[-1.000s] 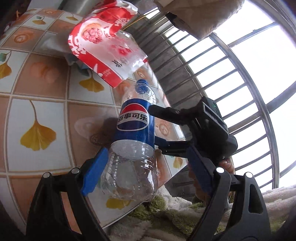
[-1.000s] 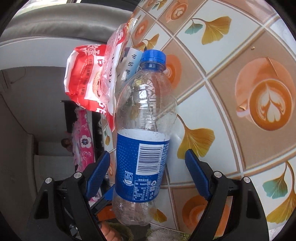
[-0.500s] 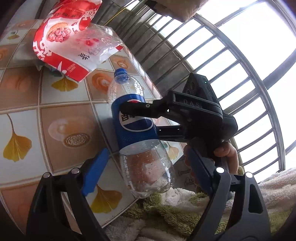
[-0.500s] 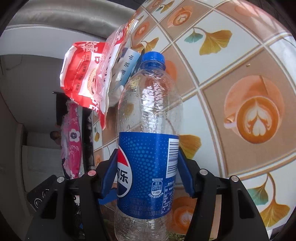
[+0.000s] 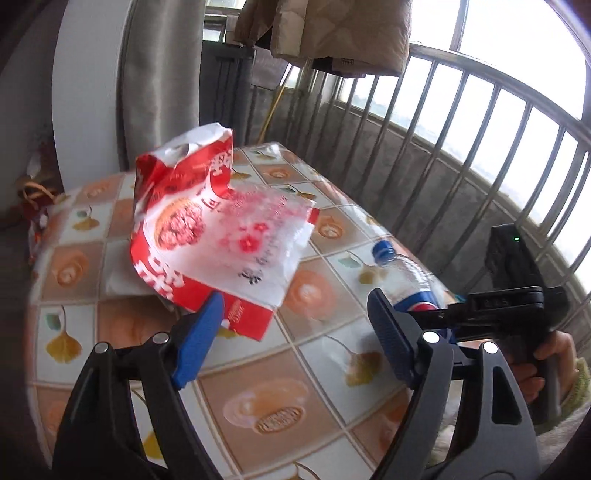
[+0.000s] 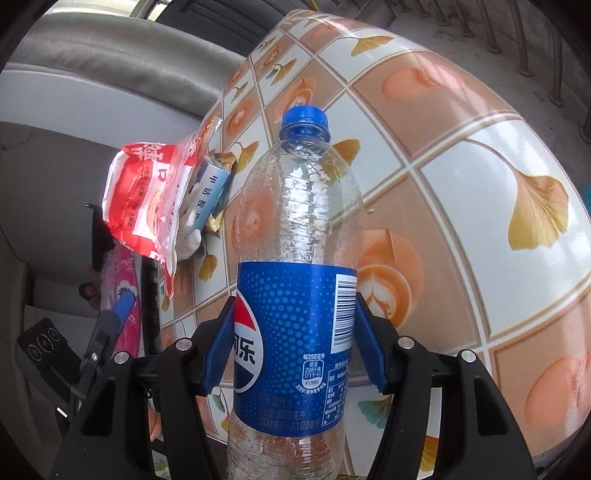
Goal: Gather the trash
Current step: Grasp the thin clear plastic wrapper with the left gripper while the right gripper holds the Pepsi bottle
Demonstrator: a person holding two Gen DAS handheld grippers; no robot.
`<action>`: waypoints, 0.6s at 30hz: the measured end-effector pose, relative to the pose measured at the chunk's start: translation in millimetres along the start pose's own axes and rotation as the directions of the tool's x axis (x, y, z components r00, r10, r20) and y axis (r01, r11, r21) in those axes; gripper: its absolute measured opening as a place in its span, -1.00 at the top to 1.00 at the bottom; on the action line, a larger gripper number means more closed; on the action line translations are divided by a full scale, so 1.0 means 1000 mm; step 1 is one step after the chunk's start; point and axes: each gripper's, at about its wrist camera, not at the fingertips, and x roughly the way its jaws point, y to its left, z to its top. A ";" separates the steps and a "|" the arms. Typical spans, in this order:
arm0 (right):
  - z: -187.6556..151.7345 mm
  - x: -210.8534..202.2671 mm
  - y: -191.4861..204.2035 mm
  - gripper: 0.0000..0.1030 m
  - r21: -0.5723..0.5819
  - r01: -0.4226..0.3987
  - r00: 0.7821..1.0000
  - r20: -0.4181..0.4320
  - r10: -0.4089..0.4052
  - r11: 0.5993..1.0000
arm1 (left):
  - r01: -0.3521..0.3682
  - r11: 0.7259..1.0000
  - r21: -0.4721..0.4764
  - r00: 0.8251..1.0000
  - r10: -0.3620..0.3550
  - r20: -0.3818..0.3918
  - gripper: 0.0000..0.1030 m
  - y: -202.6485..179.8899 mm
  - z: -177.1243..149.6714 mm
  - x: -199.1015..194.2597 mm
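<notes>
An empty clear cola bottle (image 6: 295, 295) with a blue label and blue cap stands upright between the blue pads of my right gripper (image 6: 295, 343), which is shut on its label. In the left wrist view the same bottle (image 5: 406, 280) is at the right, over the table's right edge. My left gripper (image 5: 295, 332) hovers over the tablecloth with its jaws closing and nothing between them. Just beyond its left finger lies a crumpled red and white snack bag (image 5: 207, 229). The bag (image 6: 144, 199) leans on a small blue and white carton (image 6: 210, 188).
The table (image 5: 258, 406) has a cloth printed with orange and white tiles and ginkgo leaves. A metal railing (image 5: 480, 155) runs behind and to the right of it. A grey curtain (image 5: 159, 74) and a hanging blanket (image 5: 332, 33) are at the back. A towel covers the near right corner.
My right gripper shut on the bottle and lifted it upright. My left gripper swung away from the bottle toward the red bag, leaving the bottle off to its right.
</notes>
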 end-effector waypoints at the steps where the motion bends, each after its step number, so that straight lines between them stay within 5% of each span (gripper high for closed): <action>1: 0.000 0.002 0.001 -0.15 -0.001 -0.002 1.000 -0.002 0.002 1.000 | -0.031 0.999 0.029 1.000 0.031 0.003 -0.43 -0.001 0.005 0.006; 8: 0.002 0.006 0.001 -0.15 -0.006 -0.027 1.000 -0.013 0.027 1.000 | -0.118 0.993 -0.021 0.993 0.118 -0.005 -0.42 0.008 0.037 0.039; 18: 0.004 0.004 -0.009 -0.15 0.006 -0.078 0.997 -0.028 0.078 0.997 | -0.205 0.978 -0.043 0.970 0.197 -0.142 -0.42 0.019 0.042 0.097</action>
